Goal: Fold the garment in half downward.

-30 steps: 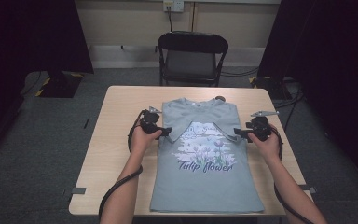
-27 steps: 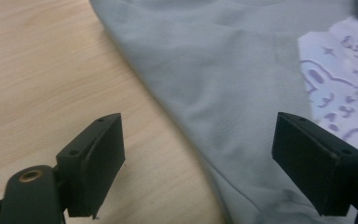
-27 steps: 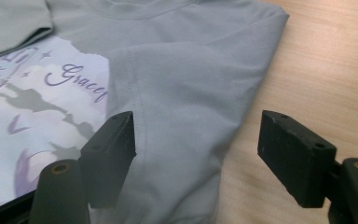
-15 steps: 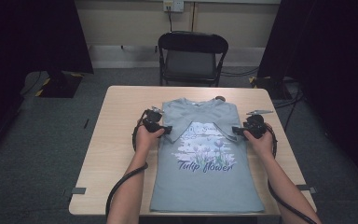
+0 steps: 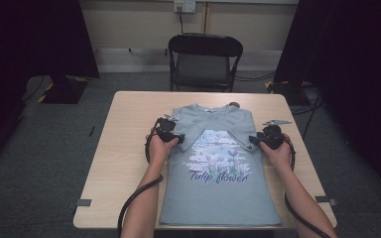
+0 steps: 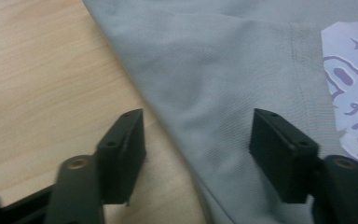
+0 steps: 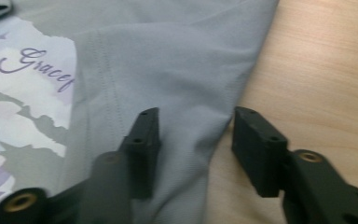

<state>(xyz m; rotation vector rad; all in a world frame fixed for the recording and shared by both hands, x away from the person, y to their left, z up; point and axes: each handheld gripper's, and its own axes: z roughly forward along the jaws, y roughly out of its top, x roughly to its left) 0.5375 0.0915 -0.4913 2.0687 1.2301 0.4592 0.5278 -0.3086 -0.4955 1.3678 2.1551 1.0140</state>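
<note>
A grey-blue T-shirt [image 5: 218, 188] printed "Tulip flower" lies flat on the wooden table [image 5: 124, 148] with its sleeves folded in. My left gripper [image 5: 180, 139] sits at the shirt's left edge. In the left gripper view, the left gripper [image 6: 198, 158] straddles the fabric edge [image 6: 223, 84], one jaw over bare wood [image 6: 37, 84] and one over cloth. My right gripper [image 5: 252, 141] sits at the shirt's right edge. There the right gripper [image 7: 193, 149] brackets the folded edge [image 7: 168, 70] the same way. Both pairs of jaws have just been closing, with shirt fabric between them and a gap left at the pads.
A black folding chair [image 5: 204, 59] stands behind the table's far edge. Dark curtains [image 5: 34, 39] hang at both sides of the room. Cables trail from both grippers along the forearms. Bare wood [image 7: 326, 70] borders the shirt on each side.
Both hands have edged slightly inward onto the shirt's side edges. The shirt has not shifted.
</note>
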